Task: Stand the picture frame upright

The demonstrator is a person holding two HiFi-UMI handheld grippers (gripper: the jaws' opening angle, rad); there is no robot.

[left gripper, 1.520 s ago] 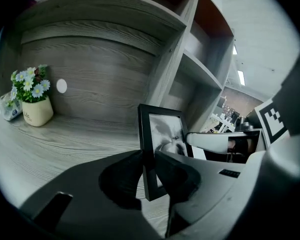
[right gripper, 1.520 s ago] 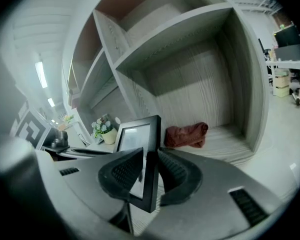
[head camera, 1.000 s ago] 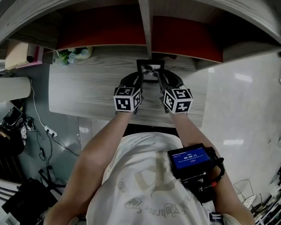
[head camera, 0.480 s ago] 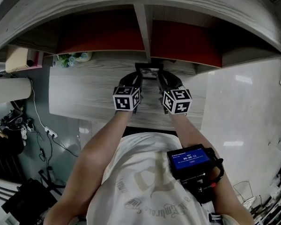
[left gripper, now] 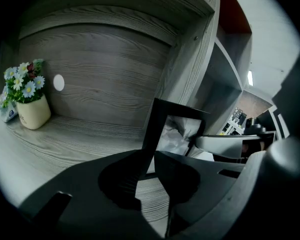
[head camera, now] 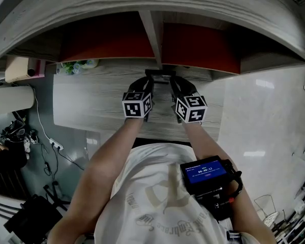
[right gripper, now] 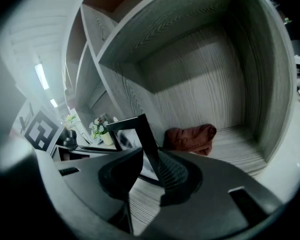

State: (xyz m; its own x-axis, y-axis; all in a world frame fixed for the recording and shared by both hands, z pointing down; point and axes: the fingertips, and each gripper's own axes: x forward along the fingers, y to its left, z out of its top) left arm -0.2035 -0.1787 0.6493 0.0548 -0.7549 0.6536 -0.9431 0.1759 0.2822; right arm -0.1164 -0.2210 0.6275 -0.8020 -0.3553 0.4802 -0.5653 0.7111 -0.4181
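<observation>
The picture frame (head camera: pixel 161 75) stood at the back edge of the tabletop (head camera: pixel 91 103), just in front of the shelf divider (head camera: pixel 153 34), and it was held from both sides. In the left gripper view the left gripper (left gripper: pixel 150 156) had its fingers (left gripper: pixel 105 184) closed on the frame's left bar. In the right gripper view the right gripper (right gripper: pixel 150 156) had its fingers closed on the right bar. From above, the frame showed almost edge-on, so it looked close to upright. Its black border and pale picture faced the person. Whether its bottom edge rested on the tabletop could not be told.

A small pot of flowers (left gripper: pixel 32 111) sat well to the left along the back edge. A rust-coloured cloth (right gripper: pixel 190 136) lay in the shelf bay behind the frame on the right.

The raising step looked nearly finished. The next move would probably call for settling the frame on its base and checking that it balanced. Both pairs of fingers could then open evenly so that it did not tip.
</observation>
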